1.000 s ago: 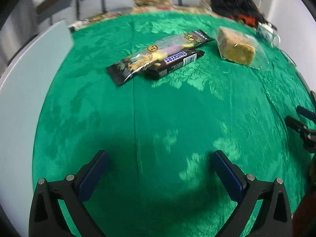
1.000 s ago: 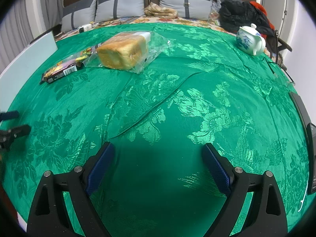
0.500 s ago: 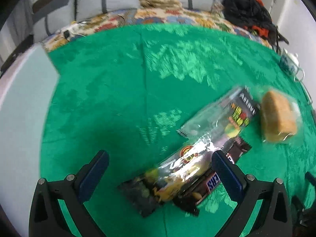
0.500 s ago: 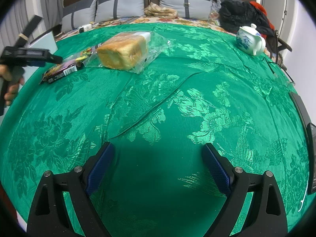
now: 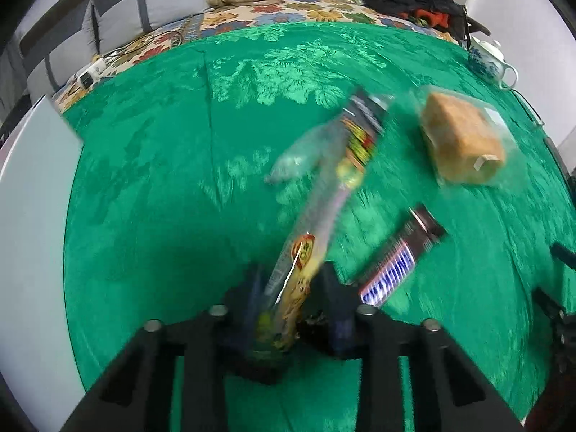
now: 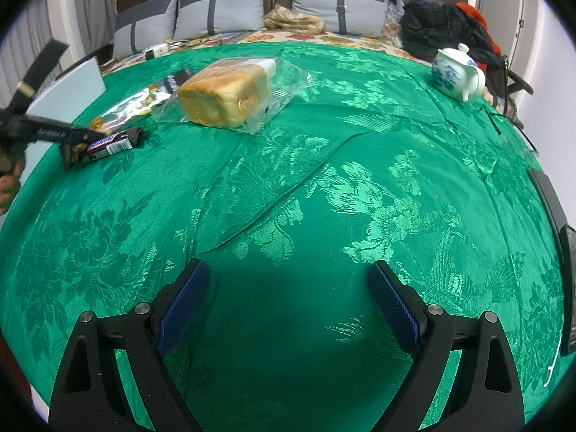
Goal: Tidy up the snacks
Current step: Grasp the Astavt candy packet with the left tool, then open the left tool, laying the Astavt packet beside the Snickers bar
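Observation:
On the green cloth lie a long clear-and-black snack packet [image 5: 324,194], a Snickers bar [image 5: 396,262] and a bagged loaf of bread [image 5: 464,144]. My left gripper [image 5: 291,288] has its jaws closing on the packet's near end, and both pads touch the wrapper. The packet is blurred and slants away from the fingers. The right wrist view shows the left gripper [image 6: 86,133] at the far left over the Snickers bar [image 6: 108,145], with the packet [image 6: 144,100] and loaf [image 6: 223,97] beyond. My right gripper [image 6: 288,295] hangs open over bare cloth.
A white board [image 5: 32,216] stands along the left edge of the cloth. A blue-and-white teapot [image 6: 457,72] sits at the far right, with a black bag [image 6: 439,28] and grey pillows behind. A dark flat device [image 6: 554,208] lies at the right edge.
The left gripper moved over the snacks to the packet's near end and its jaws went from wide open to closed around it. The packet has swung. The right gripper stayed still.

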Demonstrator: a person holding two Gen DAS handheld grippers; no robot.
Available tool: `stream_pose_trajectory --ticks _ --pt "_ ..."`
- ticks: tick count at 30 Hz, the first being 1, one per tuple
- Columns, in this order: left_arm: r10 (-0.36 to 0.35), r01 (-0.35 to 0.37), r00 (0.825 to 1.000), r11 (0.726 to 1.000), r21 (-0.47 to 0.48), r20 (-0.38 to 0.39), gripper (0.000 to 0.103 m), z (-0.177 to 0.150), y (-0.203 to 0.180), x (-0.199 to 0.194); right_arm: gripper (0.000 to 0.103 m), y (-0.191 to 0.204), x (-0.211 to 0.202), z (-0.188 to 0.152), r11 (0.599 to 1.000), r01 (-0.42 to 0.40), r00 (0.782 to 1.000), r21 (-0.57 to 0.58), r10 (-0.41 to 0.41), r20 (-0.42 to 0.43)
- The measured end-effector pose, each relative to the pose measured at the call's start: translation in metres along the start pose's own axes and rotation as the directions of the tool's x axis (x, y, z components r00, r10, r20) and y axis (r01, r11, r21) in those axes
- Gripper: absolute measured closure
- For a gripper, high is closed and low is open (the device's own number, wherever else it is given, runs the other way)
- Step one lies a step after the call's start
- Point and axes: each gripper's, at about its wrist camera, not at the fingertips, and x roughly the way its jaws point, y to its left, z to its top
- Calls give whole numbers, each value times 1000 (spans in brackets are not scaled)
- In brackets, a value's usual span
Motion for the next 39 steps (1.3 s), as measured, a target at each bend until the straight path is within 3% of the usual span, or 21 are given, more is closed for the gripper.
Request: stream_pose_trajectory --ticks 4,9,10,11,13,18,20,23,39 --pt "-14 15 1000 995 -95 8 82 -43 -5 -22 9 0 0 0 1000 0 1000 0 0 0" --pt "-7 10 1000 987 -161 19 80 -90 -16 -45 9 0 0 0 1000 0 1000 0 0 0" --pt "0 6 999 985 -174 34 72 -98 -17 -49 9 0 0 0 1000 0 1000 0 0 0" --pt "6 2 999 983 -183 42 50 -101 -17 -49 9 0 0 0 1000 0 1000 0 0 0" --pt "34 -19 997 977 -213 69 20 -106 -16 -49 9 0 0 0 1000 0 1000 0 0 1" --pt "99 -74 989 974 -215 110 17 -108 -16 -39 9 0 0 0 1000 -1 1000 0 1 1" --pt "137 -113 982 978 -174 132 9 -109 -22 -35 9 0 1 0 1000 0 1000 0 0 1" --pt "141 -109 977 974 -197 159 0 -112 -16 -32 9 0 1 0 1000 -1 1000 0 1 1" --pt "147 -112 975 973 -204 168 0 -109 -13 -31 9 0 1 0 1000 -1 1000 0 1 2"
